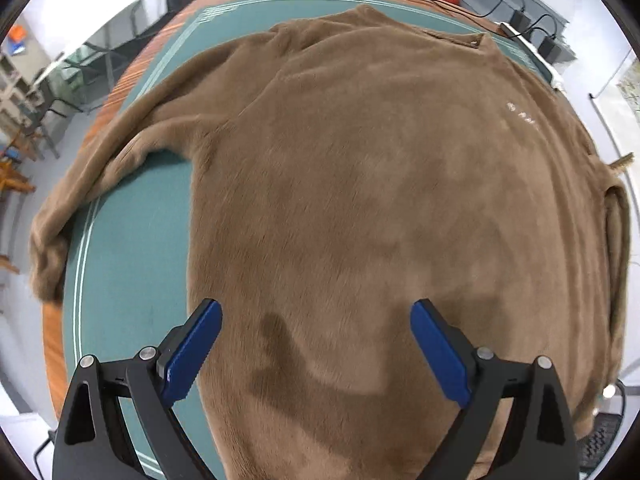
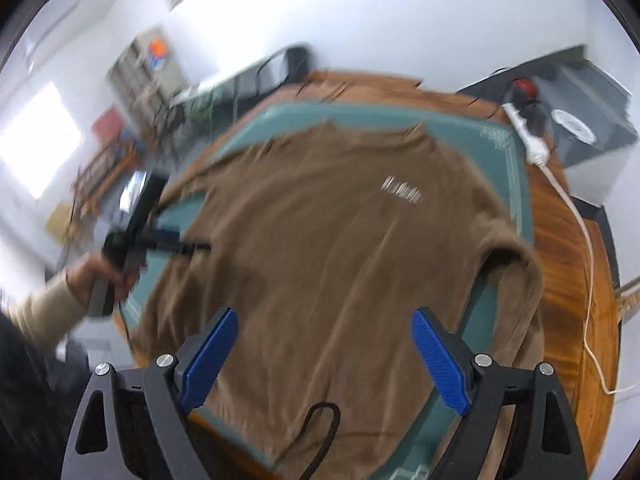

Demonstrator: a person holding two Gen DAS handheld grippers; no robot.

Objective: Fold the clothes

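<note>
A brown fleecy sweater (image 1: pixel 360 184) lies spread flat on a green mat (image 1: pixel 132 256), its left sleeve (image 1: pixel 92 184) stretched out over the mat's edge. My left gripper (image 1: pixel 316 312) hovers open above the lower body of the sweater, nothing between its blue pads. In the right wrist view the same sweater (image 2: pixel 328 240) shows a small white print (image 2: pixel 401 190) on the chest. My right gripper (image 2: pixel 324 320) hangs open higher above the hem. The left gripper (image 2: pixel 160 240) appears there too, held by a hand (image 2: pixel 92 276) at the sweater's left side, blurred.
The mat covers a wooden table (image 2: pixel 568 248). A white power strip (image 2: pixel 528 136) and its cable (image 2: pixel 588 280) lie along the table's right side. A black cord (image 2: pixel 320 436) loops over the hem. Chairs (image 1: pixel 132 28) and shelves stand beyond the table's far left.
</note>
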